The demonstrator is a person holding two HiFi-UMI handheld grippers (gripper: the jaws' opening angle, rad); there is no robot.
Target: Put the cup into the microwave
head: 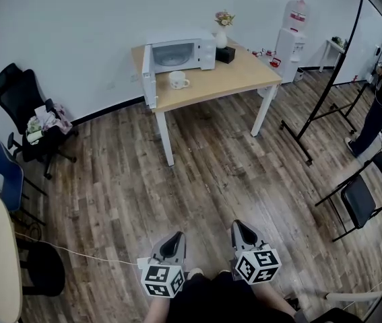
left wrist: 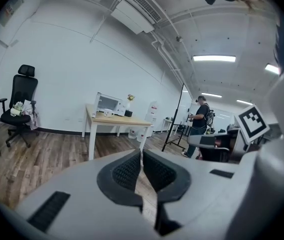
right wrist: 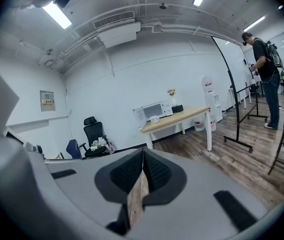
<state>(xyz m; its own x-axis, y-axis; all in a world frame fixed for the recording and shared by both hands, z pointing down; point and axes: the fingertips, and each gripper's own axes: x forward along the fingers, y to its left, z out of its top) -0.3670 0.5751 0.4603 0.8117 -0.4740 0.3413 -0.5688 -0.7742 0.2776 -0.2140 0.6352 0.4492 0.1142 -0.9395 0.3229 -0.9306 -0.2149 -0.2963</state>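
Table (head: 244, 74) bears one cup (head: 178, 80), one open microwave (head: 181, 52); left tongs (left wrist: 141, 155), right tongs (right wrist: 143, 155) closed.

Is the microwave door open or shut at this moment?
Open: the microwave door stands swung out at the left; the cup sits outside on the table.

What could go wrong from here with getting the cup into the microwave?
1. The left hand-held gripper and right hand-held gripper are shut and empty; reaching the cup like that might knock it over.
2. The cup stands beside the open door near the table edge; a nudge could tip it off.
3. A cable crosses the floor at left; it could catch a foot.
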